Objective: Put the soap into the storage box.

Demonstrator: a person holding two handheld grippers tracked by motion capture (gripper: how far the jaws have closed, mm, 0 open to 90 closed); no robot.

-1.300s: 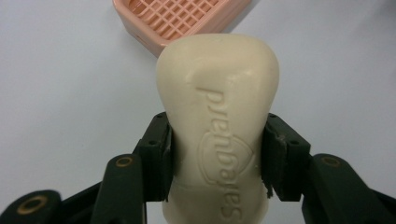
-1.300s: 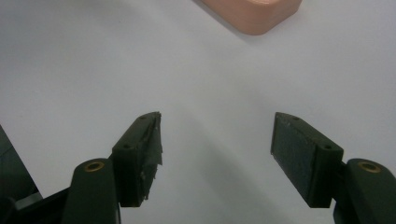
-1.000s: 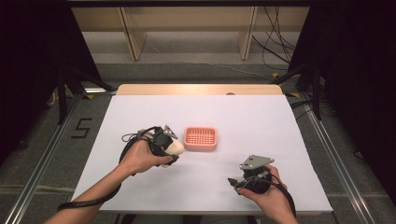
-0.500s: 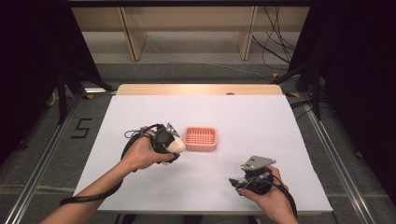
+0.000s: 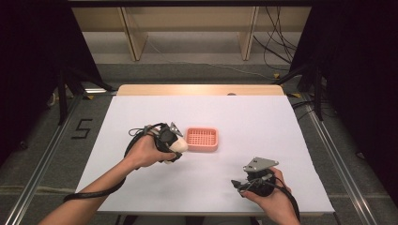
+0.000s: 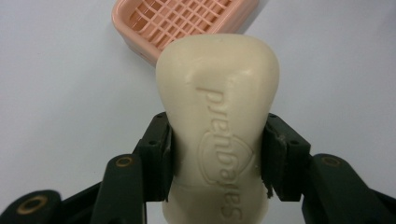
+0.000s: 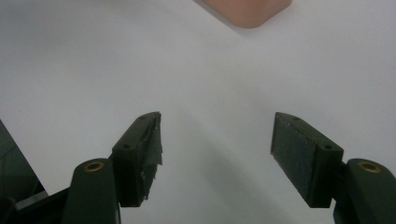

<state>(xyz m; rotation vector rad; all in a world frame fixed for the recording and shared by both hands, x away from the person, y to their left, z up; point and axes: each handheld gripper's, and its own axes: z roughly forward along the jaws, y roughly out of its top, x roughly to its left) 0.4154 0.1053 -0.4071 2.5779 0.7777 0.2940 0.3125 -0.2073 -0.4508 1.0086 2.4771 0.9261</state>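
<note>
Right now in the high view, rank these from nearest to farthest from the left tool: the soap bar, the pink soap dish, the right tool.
1. Soap bar: clamped in the left tool, at its tip.
2. Pink soap dish: just to the right of the soap on the white table, close by.
3. Right tool: far off toward the table's near right edge, jaws open and empty.

L hand: my left gripper (image 5: 176, 146) w/ the cream soap bar (image 5: 178, 145) clamped has edged slightly right, closer to the pink soap dish (image 5: 202, 139). Soap now just beside dish's left rim, not yet over it.
</note>
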